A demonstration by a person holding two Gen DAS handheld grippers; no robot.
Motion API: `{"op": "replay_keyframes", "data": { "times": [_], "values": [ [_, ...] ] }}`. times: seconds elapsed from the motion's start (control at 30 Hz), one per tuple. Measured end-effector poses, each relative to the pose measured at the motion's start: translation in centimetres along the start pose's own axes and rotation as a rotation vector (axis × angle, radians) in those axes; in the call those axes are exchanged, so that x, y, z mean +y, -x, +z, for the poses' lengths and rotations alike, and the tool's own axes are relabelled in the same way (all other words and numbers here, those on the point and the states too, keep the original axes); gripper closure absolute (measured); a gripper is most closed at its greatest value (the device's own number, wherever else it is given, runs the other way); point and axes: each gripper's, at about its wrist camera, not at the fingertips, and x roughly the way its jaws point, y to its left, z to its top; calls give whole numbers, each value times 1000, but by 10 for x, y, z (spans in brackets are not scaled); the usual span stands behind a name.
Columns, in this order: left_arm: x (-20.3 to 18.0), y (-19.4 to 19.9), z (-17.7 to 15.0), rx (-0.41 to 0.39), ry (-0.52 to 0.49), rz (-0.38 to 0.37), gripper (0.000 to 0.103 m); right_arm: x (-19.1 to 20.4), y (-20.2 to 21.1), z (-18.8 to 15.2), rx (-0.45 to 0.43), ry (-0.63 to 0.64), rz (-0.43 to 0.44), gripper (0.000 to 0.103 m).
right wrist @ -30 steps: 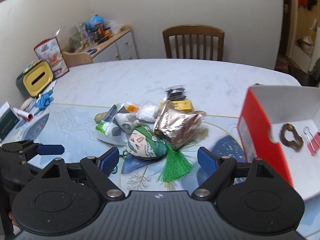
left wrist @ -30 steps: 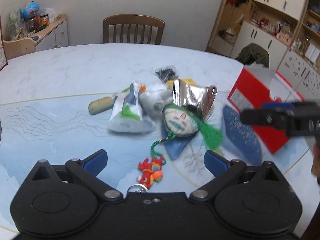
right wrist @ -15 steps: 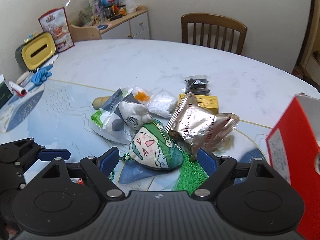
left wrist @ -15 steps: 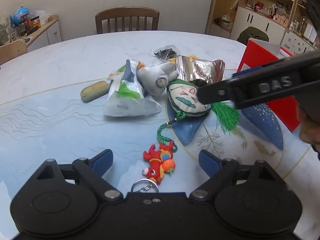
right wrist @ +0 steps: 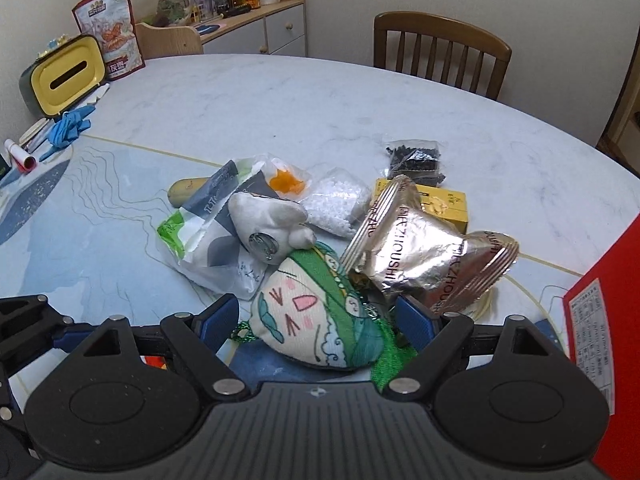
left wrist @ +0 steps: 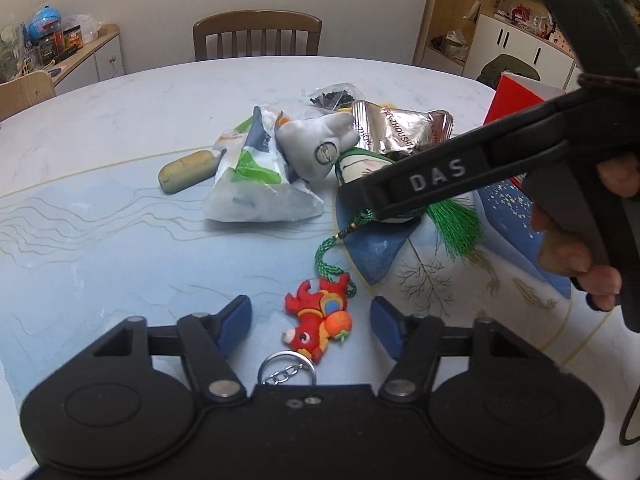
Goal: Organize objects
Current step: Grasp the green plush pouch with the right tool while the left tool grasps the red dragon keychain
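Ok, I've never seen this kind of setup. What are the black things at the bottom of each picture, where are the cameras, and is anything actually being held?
There is no robot here. A person holds a hand-operated two-finger gripper in each hand, and each carries a fisheye camera looking forward along its blue-tipped fingers.

The left camera shows the left gripper open around a red toy keychain without touching it. The black bar crossing that picture is the right gripper's body, held by a hand.

The right camera shows the right gripper open around a green stuffed face charm, not yet closed. Nothing is held.

On the table lies a pile: a silver foil packet, a grey plush, a white and green bag and a yellow box. A red box stands at the right.
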Motion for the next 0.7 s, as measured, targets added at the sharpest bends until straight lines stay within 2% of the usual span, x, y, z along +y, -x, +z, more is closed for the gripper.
{"op": "replay_keyframes", "data": {
  "times": [0.07,0.2,0.3,0.33,0.5,0.7],
  "values": [
    [-2,1,-1,-4,-8,-5,48,3,2,0,-11,3,-11,18],
    [-4,1,-1,-9,-15,-11,51,8,1,1,-8,25,-4,18],
    [-5,1,-2,-11,-18,-20,58,9,-2,1,-2,28,-2,20],
    [-5,1,-2,-11,-15,-21,60,10,-4,1,2,27,0,26],
    [-3,1,-2,-14,-5,-23,70,10,-6,-3,12,27,-23,39],
    [-3,3,-3,-11,6,-24,70,10,1,-3,9,20,-23,49]
  ]
}}
